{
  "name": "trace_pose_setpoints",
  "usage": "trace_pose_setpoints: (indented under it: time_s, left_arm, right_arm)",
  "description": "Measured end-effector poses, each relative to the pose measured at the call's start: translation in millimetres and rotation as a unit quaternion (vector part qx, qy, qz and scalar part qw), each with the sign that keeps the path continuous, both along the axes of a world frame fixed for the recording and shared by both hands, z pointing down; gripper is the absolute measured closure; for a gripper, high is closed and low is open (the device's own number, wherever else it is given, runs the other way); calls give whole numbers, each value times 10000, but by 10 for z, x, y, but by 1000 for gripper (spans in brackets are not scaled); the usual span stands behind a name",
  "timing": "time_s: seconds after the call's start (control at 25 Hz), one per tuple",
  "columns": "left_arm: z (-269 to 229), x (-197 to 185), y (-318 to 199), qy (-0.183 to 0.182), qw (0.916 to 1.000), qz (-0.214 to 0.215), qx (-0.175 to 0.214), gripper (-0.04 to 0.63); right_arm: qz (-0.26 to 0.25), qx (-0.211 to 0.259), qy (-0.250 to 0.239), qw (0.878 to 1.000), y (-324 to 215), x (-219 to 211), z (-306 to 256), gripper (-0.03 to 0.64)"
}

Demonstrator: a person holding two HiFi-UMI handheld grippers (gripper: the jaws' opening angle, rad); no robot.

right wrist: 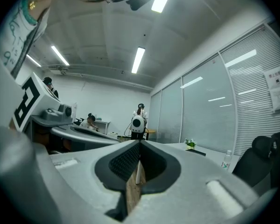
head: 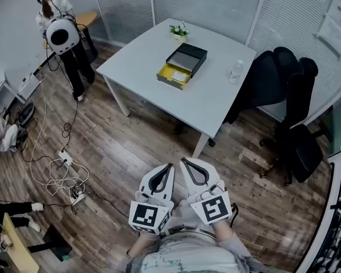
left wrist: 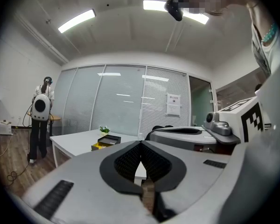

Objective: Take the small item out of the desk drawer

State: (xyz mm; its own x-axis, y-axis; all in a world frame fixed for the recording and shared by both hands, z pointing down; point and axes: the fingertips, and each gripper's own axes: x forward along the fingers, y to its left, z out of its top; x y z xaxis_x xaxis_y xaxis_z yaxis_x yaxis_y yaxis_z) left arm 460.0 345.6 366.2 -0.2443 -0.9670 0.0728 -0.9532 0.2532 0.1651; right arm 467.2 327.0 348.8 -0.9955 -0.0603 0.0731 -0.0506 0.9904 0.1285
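Head view: left claw (head: 170, 166) and right claw (head: 183, 161) shut tight, empty, level, side by side at the body; desk drawer (head: 174, 74) open, yellow inside, on white table (head: 150, 50) well ahead, straight beyond both tips, neither arm clearly nearer; small item itself too small to tell.

Pale, matt plastic shells cover the left gripper (head: 170, 165) and right gripper (head: 183, 160), their black pads (left wrist: 129, 162) finely ribbed, above a near floor (head: 131, 147) of worn, grainy wood planks. Farther off, a table (head: 142, 61) shows a smooth, matt white top bearing a clear plastic bottle (head: 235, 71). Black chairs (head: 295, 101) that look cloth-covered stand to its right.
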Motion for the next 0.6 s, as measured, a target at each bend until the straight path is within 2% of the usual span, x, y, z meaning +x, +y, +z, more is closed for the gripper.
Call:
trace_pose_setpoints:
  time_s: [0.28,0.6]
  left_arm:
    - [5,-428,-262,20,9997,223,42,598]
    - [-12,-1234,-780,32,9979,640,41,597]
  right_arm:
    - [212,-123,-51,9997,-262,-414,-8,617]
    - [378,-49,-68,9993,-708,-1205,-52,617]
